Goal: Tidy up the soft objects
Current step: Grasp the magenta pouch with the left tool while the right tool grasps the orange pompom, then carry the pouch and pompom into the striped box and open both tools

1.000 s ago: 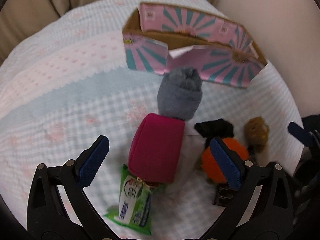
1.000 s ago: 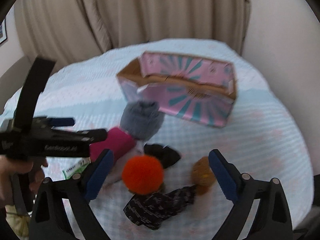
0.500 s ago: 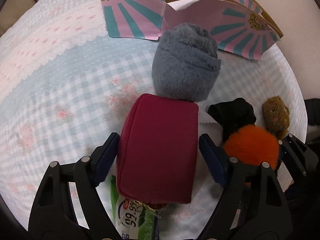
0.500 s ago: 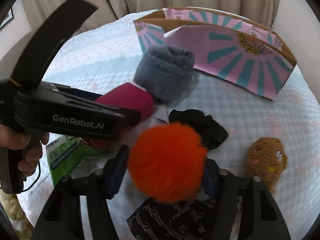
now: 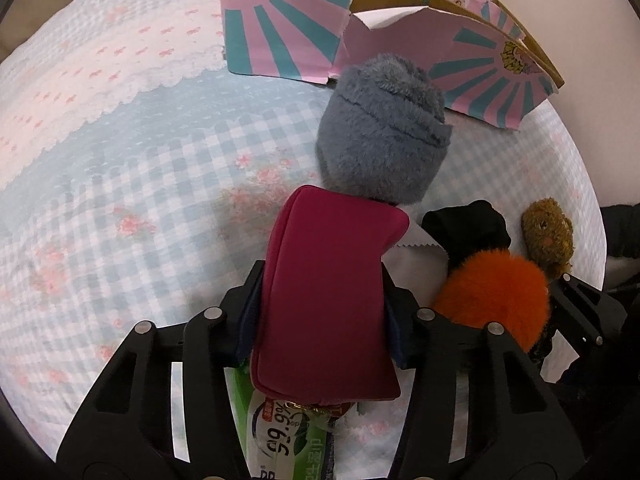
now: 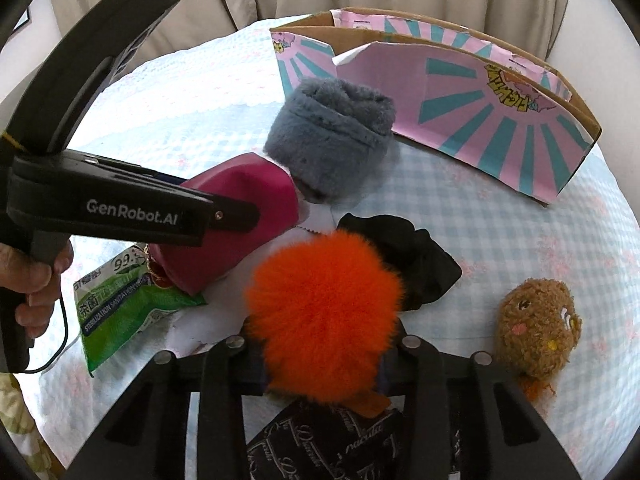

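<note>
A magenta pouch (image 5: 332,292) lies on the checked cloth, partly over a green wipes pack (image 5: 288,436). My left gripper (image 5: 320,322) straddles the pouch; its jaws are closing and the blue pads press its sides. A fluffy orange pompom (image 6: 320,312) sits between the fingers of my right gripper (image 6: 322,372), whose jaws are closing too, the pads buried in the fur. A grey fuzzy roll (image 6: 332,136) touches the pouch's far end. Black cloth (image 6: 416,260) lies behind the pompom. A brown plush (image 6: 536,332) rests to its right.
An open pink and teal cardboard box (image 6: 480,92) stands at the far side of the blue checked cloth (image 5: 120,160). Dark patterned fabric (image 6: 328,440) lies under my right gripper. A hand (image 6: 36,292) holds the left gripper's handle. Beige curtains hang behind.
Both grippers came down onto the cloth and their jaws narrowed: the left around the magenta pouch, the right around the orange pompom. The objects have not shifted.
</note>
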Demonstrator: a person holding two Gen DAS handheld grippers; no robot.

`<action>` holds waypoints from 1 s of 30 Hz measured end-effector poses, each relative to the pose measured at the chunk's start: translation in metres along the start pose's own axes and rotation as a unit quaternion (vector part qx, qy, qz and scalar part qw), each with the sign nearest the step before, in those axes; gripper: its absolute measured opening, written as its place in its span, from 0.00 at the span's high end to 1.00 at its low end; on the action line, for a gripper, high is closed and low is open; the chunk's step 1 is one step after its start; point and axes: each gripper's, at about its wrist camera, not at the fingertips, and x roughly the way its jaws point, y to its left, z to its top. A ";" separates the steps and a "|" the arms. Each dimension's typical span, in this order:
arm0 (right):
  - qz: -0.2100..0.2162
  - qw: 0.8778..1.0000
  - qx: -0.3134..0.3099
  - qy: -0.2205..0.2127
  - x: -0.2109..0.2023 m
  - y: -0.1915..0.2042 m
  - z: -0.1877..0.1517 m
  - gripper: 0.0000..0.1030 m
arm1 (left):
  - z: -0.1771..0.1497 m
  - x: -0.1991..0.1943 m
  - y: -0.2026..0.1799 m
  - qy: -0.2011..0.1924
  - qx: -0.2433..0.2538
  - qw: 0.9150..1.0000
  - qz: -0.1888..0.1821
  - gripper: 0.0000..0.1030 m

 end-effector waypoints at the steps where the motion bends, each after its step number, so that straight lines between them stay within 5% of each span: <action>1: 0.001 1.000 0.000 -0.001 -0.003 0.000 0.000 0.67 | 0.000 -0.004 -0.001 -0.001 0.000 1.000 0.000 0.56; 17: -0.003 0.998 0.021 -0.051 -0.088 0.007 0.035 0.67 | 0.007 -0.127 -0.014 -0.064 -0.028 0.998 0.011 0.56; 30: -0.040 0.991 0.068 -0.107 -0.209 -0.007 0.125 0.67 | 0.067 -0.252 -0.027 -0.128 -0.013 0.992 0.003 0.56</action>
